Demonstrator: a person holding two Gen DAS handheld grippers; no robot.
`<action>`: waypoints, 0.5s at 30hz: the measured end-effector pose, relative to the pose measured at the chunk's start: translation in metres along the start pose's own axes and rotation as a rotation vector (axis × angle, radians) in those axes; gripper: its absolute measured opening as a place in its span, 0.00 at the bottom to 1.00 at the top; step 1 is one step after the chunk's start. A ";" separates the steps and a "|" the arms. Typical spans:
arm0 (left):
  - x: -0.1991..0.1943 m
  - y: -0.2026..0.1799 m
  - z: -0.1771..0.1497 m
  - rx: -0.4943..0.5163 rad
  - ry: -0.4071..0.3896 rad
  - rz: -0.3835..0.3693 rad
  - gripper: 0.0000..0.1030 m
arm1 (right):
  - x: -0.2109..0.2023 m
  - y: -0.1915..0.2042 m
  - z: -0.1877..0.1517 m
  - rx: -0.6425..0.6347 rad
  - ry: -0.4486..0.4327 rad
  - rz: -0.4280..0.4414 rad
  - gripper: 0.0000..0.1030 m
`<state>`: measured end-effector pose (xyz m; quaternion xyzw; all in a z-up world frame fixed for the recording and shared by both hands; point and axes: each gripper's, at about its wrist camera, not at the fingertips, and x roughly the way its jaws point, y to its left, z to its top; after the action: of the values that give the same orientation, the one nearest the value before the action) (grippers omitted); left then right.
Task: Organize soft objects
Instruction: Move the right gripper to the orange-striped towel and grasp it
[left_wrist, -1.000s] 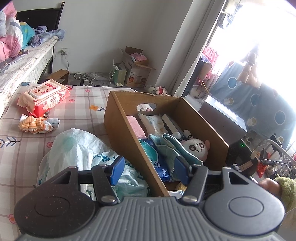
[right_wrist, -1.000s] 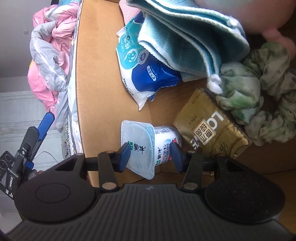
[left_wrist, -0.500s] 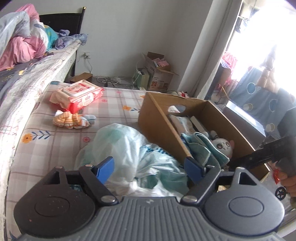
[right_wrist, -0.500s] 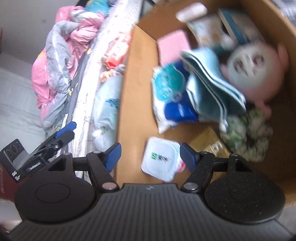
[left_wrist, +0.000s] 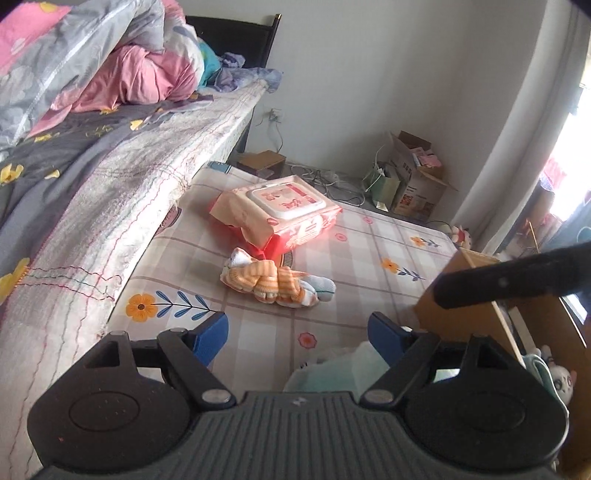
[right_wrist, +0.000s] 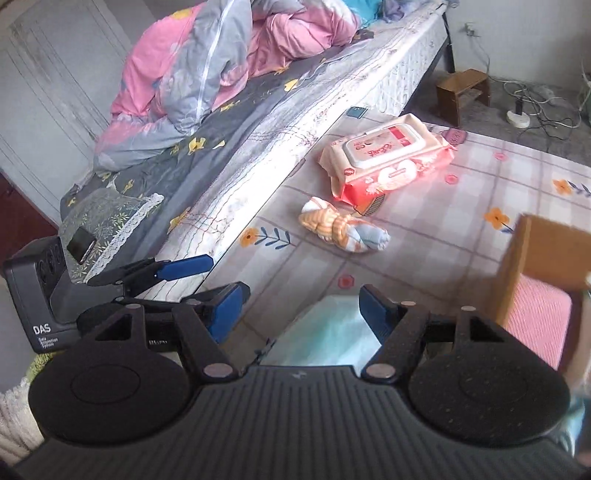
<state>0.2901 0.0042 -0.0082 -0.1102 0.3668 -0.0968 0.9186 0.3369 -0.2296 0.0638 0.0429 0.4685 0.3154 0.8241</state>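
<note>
Two grippers are hovering over a low surface covered in a checked, flower-printed cloth (left_wrist: 369, 236), beside a bed (left_wrist: 122, 173) piled with pink and grey bedding (right_wrist: 207, 62). The left gripper (left_wrist: 297, 330) is standing with its blue fingers (left_wrist: 210, 334) spread wide and nothing between them; the right gripper (right_wrist: 301, 306) is likewise spread and gripping nothing. In the right wrist view the left gripper (right_wrist: 192, 280) is showing at the lower left, its fingers apart.

Out on the cloth, a bundle of orange-striped and pale blue socks (left_wrist: 275, 284) is lying ahead of both grippers, well clear of their fingers. Just beyond it, a red-and-white pack of wet wipes (left_wrist: 280, 210) is resting flat, touching or nearly touching the socks at its near corner. A pale teal plastic bag (right_wrist: 328, 332) is sitting directly under both grippers, close to the fingers but not pinched.

At the right, a cardboard box (right_wrist: 543, 254) is standing on the cloth with a pink cloth (right_wrist: 535, 317) inside it; a small white plush toy (left_wrist: 561, 380) is peeking from the box in the left wrist view.
</note>
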 end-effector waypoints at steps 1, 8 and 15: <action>0.013 0.004 0.004 -0.019 0.015 -0.007 0.81 | 0.020 0.000 0.014 -0.001 0.018 -0.004 0.68; 0.079 0.022 0.014 -0.069 0.081 -0.032 0.80 | 0.135 -0.043 0.077 0.117 0.124 0.038 0.62; 0.114 0.031 0.017 -0.134 0.129 -0.076 0.74 | 0.209 -0.067 0.086 0.128 0.202 -0.002 0.58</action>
<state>0.3859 0.0065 -0.0789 -0.1791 0.4263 -0.1138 0.8794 0.5132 -0.1471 -0.0687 0.0628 0.5682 0.2866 0.7688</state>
